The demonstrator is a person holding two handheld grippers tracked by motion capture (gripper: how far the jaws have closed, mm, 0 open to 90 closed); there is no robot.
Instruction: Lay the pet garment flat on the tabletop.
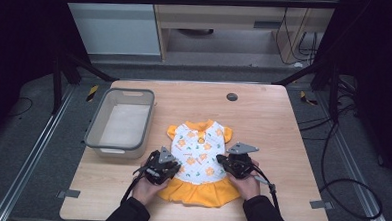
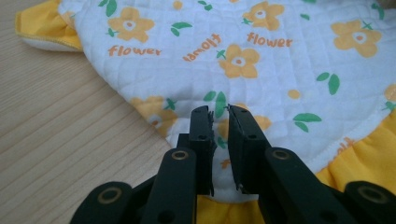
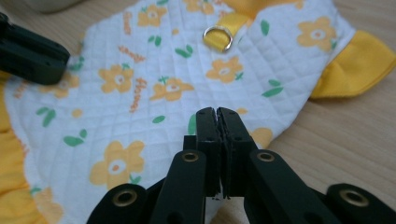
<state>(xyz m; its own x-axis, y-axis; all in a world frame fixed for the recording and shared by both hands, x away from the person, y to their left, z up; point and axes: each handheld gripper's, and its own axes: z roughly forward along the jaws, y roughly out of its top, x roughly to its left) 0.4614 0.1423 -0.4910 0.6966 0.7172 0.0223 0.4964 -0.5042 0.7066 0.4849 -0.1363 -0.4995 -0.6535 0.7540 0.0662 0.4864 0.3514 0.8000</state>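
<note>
A small dress (image 1: 198, 151) lies flat at the table's centre, white quilted cloth with yellow flowers, yellow sleeves and a yellow skirt (image 1: 198, 190). My left gripper (image 1: 167, 164) rests at the dress's left side, just above the skirt. In the left gripper view its tips (image 2: 219, 112) stand a narrow gap apart over the printed cloth (image 2: 261, 60), which shows through the gap. My right gripper (image 1: 229, 161) sits at the dress's right edge. Its jaws (image 3: 217, 113) are pressed together over the cloth (image 3: 140, 93), below a metal ring (image 3: 218, 36) on a yellow tab.
A grey plastic bin (image 1: 119, 121) stands on the table's left side, close to the dress. A dark round cap (image 1: 231, 96) sits near the far edge. Bare wood (image 1: 278, 139) lies to the right of the dress. Cables trail on the floor at the right.
</note>
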